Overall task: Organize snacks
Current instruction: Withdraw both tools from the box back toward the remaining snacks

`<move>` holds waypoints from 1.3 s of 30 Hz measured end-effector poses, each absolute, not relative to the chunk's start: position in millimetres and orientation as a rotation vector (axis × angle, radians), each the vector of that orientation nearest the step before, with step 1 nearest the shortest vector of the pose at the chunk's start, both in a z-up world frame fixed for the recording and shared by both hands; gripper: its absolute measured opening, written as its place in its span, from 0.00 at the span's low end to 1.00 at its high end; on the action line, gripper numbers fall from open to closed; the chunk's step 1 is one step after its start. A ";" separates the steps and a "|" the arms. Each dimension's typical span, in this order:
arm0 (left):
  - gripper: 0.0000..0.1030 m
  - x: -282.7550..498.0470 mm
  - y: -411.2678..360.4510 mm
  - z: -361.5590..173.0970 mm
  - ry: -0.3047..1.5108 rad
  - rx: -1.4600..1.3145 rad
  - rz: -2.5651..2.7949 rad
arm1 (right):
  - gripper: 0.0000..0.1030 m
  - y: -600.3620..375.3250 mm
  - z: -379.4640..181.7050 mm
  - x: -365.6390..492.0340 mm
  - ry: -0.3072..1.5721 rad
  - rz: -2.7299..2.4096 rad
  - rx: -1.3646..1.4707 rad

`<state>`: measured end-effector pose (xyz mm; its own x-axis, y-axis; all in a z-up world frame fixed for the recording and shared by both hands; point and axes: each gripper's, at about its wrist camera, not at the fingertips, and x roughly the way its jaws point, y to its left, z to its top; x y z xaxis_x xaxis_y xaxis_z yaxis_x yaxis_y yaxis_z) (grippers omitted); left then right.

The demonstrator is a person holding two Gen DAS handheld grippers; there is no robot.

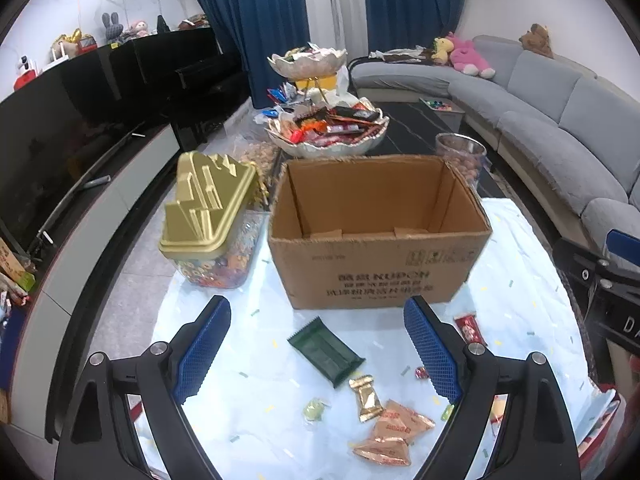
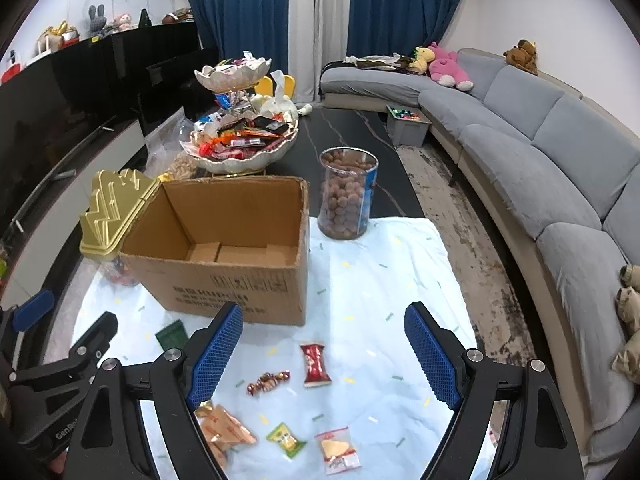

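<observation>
both tools (image 1: 318, 350) (image 2: 324, 354) angled down over snacks (image 2: 317, 363), jaws wide, empty.

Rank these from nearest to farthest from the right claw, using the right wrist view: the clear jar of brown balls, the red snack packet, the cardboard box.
1. Red snack packet, on the cloth between the open right claw's fingers.
2. Cardboard box, just behind, to the left.
3. Clear jar of brown balls, farther back, beside the box's right corner.

Dark table (image 2: 360, 128); pale cloth (image 2: 380, 280) bears cardboard box (image 2: 240, 280), snacks (image 2: 316, 364).
</observation>
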<state>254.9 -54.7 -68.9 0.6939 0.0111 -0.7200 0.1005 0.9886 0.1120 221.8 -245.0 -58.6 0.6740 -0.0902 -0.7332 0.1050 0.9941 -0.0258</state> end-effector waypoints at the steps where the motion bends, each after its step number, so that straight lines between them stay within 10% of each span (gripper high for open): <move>1: 0.86 252.6 -55.4 -70.8 0.803 0.148 -0.053 | 0.81 -246.0 -59.5 220.2 0.826 -0.111 0.018; 39: 0.86 171.6 -87.5 -171.5 0.842 0.236 -0.283 | 0.81 -253.9 -139.4 124.4 0.742 -0.082 -0.039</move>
